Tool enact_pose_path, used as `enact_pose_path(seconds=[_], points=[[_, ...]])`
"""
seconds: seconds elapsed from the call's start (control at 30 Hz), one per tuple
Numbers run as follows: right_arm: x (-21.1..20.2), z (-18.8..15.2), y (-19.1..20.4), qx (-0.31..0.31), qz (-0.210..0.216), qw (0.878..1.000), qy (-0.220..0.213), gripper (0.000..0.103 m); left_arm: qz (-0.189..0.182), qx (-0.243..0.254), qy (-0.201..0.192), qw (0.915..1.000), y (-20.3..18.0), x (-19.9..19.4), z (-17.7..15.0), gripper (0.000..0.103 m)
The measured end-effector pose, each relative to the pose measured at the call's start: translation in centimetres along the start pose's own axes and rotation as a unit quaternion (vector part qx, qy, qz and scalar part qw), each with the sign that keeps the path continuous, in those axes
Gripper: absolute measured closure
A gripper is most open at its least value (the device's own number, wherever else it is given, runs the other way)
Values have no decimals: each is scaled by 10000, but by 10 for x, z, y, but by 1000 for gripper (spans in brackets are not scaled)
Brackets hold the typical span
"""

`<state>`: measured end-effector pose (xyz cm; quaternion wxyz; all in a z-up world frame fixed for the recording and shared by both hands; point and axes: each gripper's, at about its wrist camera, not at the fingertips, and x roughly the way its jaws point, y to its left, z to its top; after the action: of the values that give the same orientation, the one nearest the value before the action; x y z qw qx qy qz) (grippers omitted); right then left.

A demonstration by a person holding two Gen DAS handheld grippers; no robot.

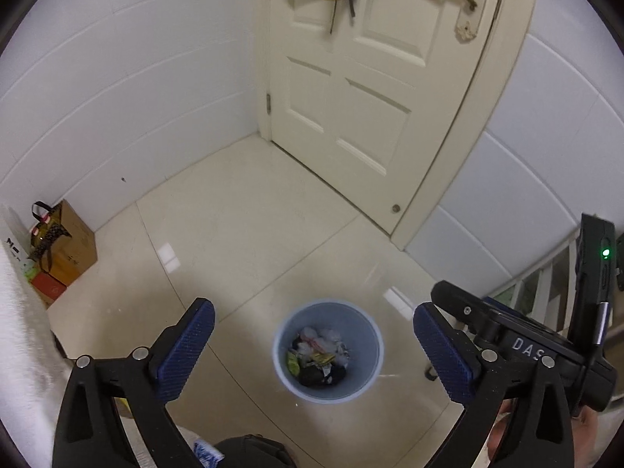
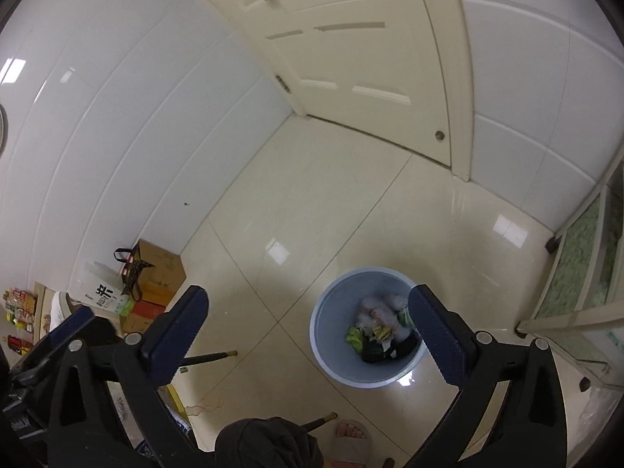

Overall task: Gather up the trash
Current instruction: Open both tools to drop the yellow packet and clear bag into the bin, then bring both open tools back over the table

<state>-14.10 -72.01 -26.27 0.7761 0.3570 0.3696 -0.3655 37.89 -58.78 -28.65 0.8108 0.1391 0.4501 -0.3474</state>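
Below both grippers' spread fingers [image 1: 187, 351] stands the trash-filled bin [image 1: 327, 351].

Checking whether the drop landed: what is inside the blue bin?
The blue bin holds crumpled white tissue, a yellow-green wrapper and something dark. Whatever lies beneath that pile is covered.

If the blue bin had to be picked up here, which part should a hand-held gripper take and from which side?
Probably the rim of the blue bin, from above. It stands upright on the floor with its mouth open, and the trash lies low inside, so the thin wall is free for one finger inside and one outside. The body looks too wide to span.
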Motion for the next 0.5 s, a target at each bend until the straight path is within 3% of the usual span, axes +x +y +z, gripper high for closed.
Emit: enact_pose_path(seconds=[0.27,0.5], points=[[-25,-6,19,-132,-67,9996,-220,0,3,-60,-413,9991,8,-56,-26,1],[-65,-11,58,-391,103,9978,-530,0,-96,-215,-808,9965,41,-140,-66,1]])
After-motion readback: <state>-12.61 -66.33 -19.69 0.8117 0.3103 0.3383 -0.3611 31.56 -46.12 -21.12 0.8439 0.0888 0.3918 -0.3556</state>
